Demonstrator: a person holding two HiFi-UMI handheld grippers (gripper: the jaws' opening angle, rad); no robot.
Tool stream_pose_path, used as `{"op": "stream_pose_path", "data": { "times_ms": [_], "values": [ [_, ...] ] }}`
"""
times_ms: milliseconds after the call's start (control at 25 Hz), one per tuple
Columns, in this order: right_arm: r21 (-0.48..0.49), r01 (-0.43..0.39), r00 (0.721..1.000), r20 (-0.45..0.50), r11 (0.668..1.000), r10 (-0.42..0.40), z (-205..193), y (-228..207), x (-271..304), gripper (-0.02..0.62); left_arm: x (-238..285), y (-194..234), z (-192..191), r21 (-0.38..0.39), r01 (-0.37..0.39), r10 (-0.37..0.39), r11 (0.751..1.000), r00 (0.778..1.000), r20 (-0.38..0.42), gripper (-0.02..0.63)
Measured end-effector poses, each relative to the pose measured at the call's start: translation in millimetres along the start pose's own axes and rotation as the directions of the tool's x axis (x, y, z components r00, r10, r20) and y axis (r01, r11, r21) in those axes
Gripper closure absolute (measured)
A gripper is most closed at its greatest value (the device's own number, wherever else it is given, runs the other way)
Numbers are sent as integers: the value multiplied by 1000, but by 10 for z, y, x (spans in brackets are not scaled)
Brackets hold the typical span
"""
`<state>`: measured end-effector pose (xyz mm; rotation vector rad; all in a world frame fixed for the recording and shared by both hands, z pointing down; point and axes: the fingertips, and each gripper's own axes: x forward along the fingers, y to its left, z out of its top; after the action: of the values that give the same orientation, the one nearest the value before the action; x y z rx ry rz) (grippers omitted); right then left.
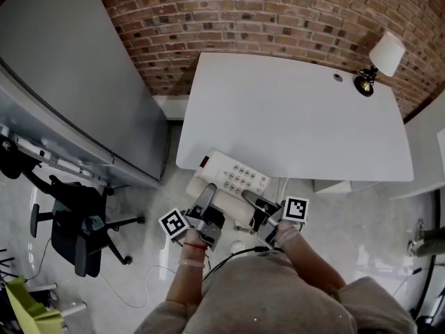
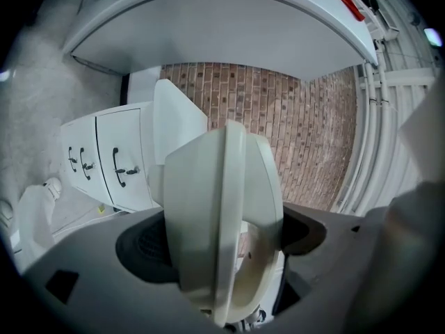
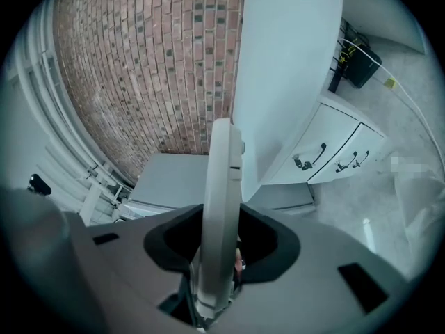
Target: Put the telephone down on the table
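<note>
A cream telephone (image 1: 233,177) with a grey keypad hangs in the air at the near edge of the white table (image 1: 292,117), partly over its front left corner. My left gripper (image 1: 206,193) is shut on the phone's near left side, my right gripper (image 1: 252,200) on its near right side. The left gripper view has the phone's thick cream body (image 2: 222,207) standing upright between the jaws of the left gripper (image 2: 224,245). In the right gripper view only a thin edge of the phone (image 3: 221,200) shows, clamped in the right gripper (image 3: 221,249).
A white lamp (image 1: 380,60) stands at the table's far right corner, against the brick wall (image 1: 278,12). A tall grey cabinet (image 1: 69,75) and a black office chair (image 1: 76,221) are on the left. A white drawer unit (image 2: 104,162) sits under the table, and a cable lies on the floor.
</note>
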<state>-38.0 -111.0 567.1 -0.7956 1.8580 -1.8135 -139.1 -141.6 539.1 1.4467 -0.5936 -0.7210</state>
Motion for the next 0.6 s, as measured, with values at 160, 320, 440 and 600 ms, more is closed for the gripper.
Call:
{"op": "stream_pose_path", "data": {
  "times_ms": [160, 320, 440, 600],
  "values": [
    [23, 7, 1000, -16, 1000, -6, 188, 11, 212, 446, 174, -5, 215, -3, -21, 21, 1000, 1000, 19, 192],
    [48, 9, 1000, -10, 999, -8, 424, -12, 373, 447, 417, 23, 382, -8, -34, 34, 999, 999, 19, 191],
    [49, 13, 1000, 4, 999, -14, 609, -36, 459, 448, 600, 56, 475, -24, -38, 38, 999, 999, 17, 190],
    [72, 5, 999, 42, 997, -8, 878, -31, 526, 453, 875, 62, 568, -30, -28, 28, 999, 1000, 2, 190]
  ]
}}
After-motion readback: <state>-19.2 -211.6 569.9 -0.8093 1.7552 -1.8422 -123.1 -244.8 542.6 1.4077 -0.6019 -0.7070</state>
